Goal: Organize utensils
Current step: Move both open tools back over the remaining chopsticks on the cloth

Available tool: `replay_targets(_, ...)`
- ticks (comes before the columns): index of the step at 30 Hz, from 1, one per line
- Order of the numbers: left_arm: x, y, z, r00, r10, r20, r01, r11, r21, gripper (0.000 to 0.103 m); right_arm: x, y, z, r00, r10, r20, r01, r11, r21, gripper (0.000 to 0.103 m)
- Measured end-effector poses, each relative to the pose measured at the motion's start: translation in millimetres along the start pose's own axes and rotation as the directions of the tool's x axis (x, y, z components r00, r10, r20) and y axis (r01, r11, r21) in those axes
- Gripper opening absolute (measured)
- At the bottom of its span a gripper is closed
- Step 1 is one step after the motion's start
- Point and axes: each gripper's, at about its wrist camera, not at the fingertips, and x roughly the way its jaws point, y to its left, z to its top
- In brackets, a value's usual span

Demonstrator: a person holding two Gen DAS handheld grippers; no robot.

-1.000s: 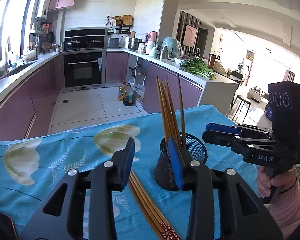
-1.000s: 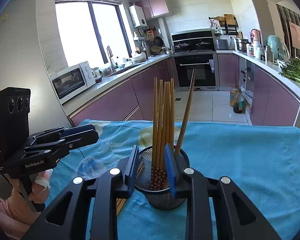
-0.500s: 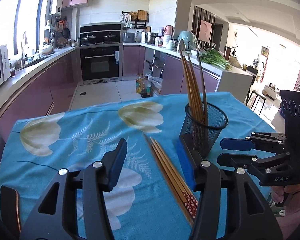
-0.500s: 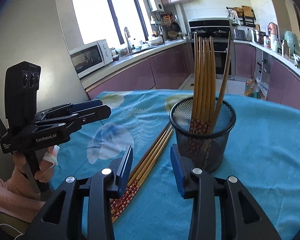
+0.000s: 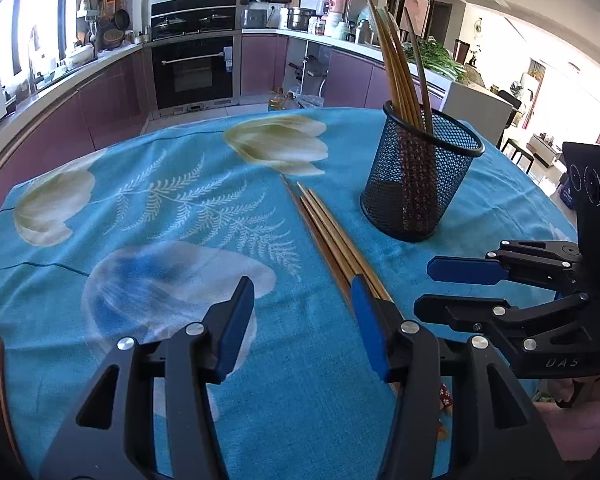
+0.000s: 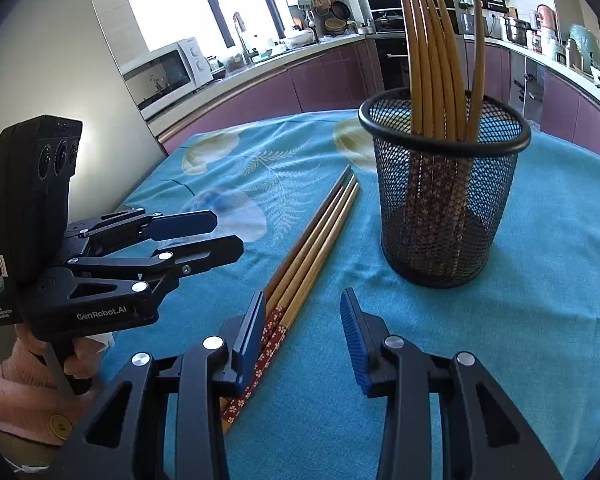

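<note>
A black mesh cup (image 6: pixel 444 200) stands upright on the desk (image 5: pixel 140 240), which is covered by a blue flowered cloth, and holds a bunch of wooden chopsticks (image 6: pixel 432 60) leaning tips-up. Just beside the cup, a few loose chopsticks (image 6: pixel 312 248) lie flat and parallel on the cloth, their red patterned ends toward the person. The left claw (image 5: pixel 300 316) hangs low over the cloth, released, with nothing between its blue pads; its right finger sits over the loose chopsticks. The right claw (image 6: pixel 304 328) is also released and empty, its left pad just at the patterned ends of the loose chopsticks; whether it touches them is unclear.
</note>
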Motion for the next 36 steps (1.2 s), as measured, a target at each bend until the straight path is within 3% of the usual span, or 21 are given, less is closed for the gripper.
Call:
replay_targets(14, 25.9, -7.3, 5.0, 0.998, -0.029, -0.059, 0.029, 1.000, -0.004, 0.049, 1.4, -8.8, -5.5, 1.000, -0.016, -0.008, 0.016, 1.000, 0.023, 0.037)
replay_targets(28, 37.0, -12.6, 5.3, 0.995, 0.010, -0.098, -0.009, 1.000, 0.020, 0.050, 4.6, -10.3, -6.3, 1.000, -0.015, -0.014, 0.015, 1.000, 0.026, 0.037)
replay_targets(36, 34.1, -8.9, 3.6, 0.994, -0.004, -0.107, 0.003, 1.000, -0.003, 0.039, 12.1, -1.9, -3.6, 0.999, -0.024, -0.023, 0.024, 1.000, -0.004, 0.037)
